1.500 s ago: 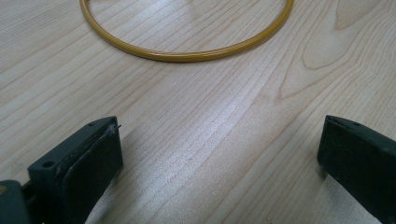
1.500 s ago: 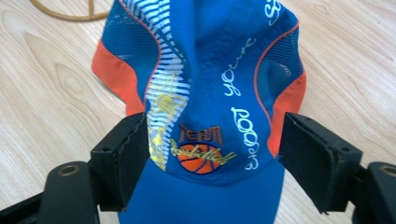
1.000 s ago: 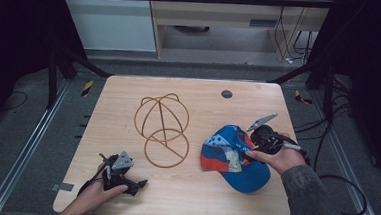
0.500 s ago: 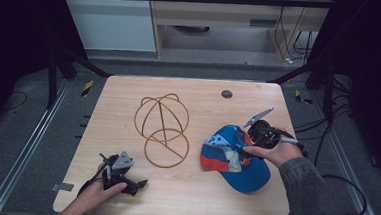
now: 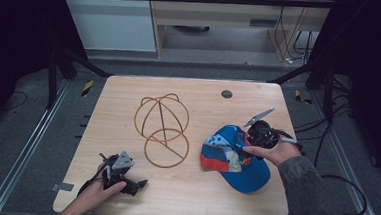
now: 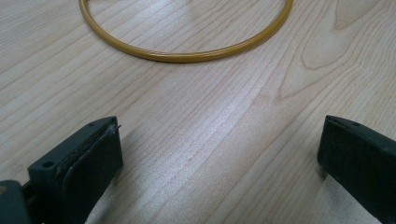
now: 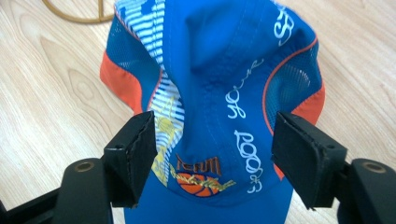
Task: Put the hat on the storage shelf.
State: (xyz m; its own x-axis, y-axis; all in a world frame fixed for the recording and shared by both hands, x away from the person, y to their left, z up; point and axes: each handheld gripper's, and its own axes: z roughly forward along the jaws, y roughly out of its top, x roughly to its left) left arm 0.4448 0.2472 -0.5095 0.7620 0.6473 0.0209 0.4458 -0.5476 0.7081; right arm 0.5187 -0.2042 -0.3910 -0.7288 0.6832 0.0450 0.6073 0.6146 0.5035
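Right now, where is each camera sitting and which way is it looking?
High view: sits above the person's side, looking forward and down on the table; both forearms and hands show, with the left gripper, the right gripper, the wire hat frame and the blue cap.
Left gripper view: rides on the left gripper, looking low across the wood at the frame's ring; its two black jaws stand wide apart.
Right gripper view: rides on the right gripper, looking down on the cap between its open jaws.
Shared: the cap, in the high and right gripper views.
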